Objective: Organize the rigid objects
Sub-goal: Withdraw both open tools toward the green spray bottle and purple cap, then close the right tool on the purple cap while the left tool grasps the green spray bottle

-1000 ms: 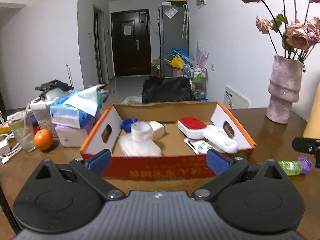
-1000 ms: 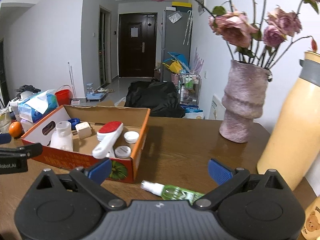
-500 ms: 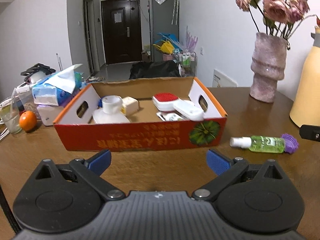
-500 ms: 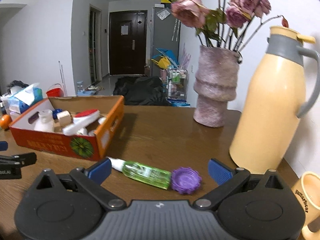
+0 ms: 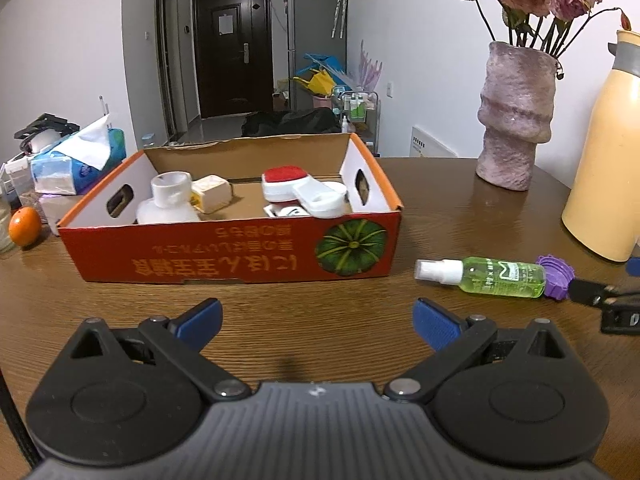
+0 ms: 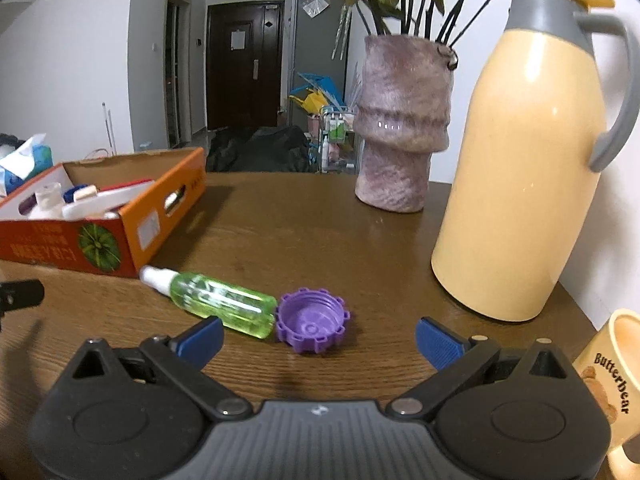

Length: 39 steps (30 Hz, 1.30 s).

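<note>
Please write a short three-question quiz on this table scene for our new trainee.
1. True or false: the green spray bottle lies inside the cardboard box.
2. What touches the bottle's base? A) purple cap B) vase C) mug
3. Are the jaws of the right gripper open or shut?

Key:
1. False; it lies on the table beside the box.
2. A.
3. Open, holding nothing.

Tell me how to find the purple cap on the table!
Look for the tall yellow thermos jug on the brown table. In front of it lies a green spray bottle on its side, and the purple cap touches its bottom end. It is the only purple thing, round with bumpy edges, open side up.
</note>
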Each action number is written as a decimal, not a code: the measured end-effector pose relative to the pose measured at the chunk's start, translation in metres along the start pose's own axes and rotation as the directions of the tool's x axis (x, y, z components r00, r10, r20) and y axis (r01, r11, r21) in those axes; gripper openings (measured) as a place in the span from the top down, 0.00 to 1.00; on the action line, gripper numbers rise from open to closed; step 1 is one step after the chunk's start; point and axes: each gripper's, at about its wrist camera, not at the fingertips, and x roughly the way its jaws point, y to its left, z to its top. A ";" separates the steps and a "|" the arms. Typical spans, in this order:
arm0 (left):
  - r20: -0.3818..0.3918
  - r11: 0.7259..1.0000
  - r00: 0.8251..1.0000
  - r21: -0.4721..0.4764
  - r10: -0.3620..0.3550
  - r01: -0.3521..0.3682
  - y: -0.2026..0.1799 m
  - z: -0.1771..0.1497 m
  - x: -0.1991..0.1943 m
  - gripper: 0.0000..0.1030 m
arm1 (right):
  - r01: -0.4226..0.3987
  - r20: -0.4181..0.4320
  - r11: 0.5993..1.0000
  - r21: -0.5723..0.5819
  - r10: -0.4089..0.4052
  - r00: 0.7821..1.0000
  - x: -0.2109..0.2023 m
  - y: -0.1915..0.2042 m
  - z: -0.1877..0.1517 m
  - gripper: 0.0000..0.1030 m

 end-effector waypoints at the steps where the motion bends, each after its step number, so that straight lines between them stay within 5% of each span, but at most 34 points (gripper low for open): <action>1: -0.001 1.000 1.000 -0.001 0.000 0.000 -0.003 0.000 0.002 0.00 | -0.001 -0.005 1.000 -0.006 0.001 1.000 0.003 -0.001 -0.001 0.02; 24: -0.027 0.999 0.999 0.004 0.032 -0.032 -0.044 0.001 0.027 0.00 | -0.095 -0.050 0.993 -0.075 0.091 0.995 0.065 -0.008 -0.002 0.16; 30: -0.032 0.999 0.999 -0.004 0.040 -0.040 -0.043 0.002 0.031 0.00 | -0.167 -0.048 0.985 -0.051 0.165 0.985 0.066 -0.013 0.001 0.49; 39: -0.034 1.000 0.999 0.002 0.027 -0.027 -0.056 0.004 0.031 0.00 | -0.113 -0.027 0.993 -0.016 0.113 0.993 0.060 -0.023 0.003 0.49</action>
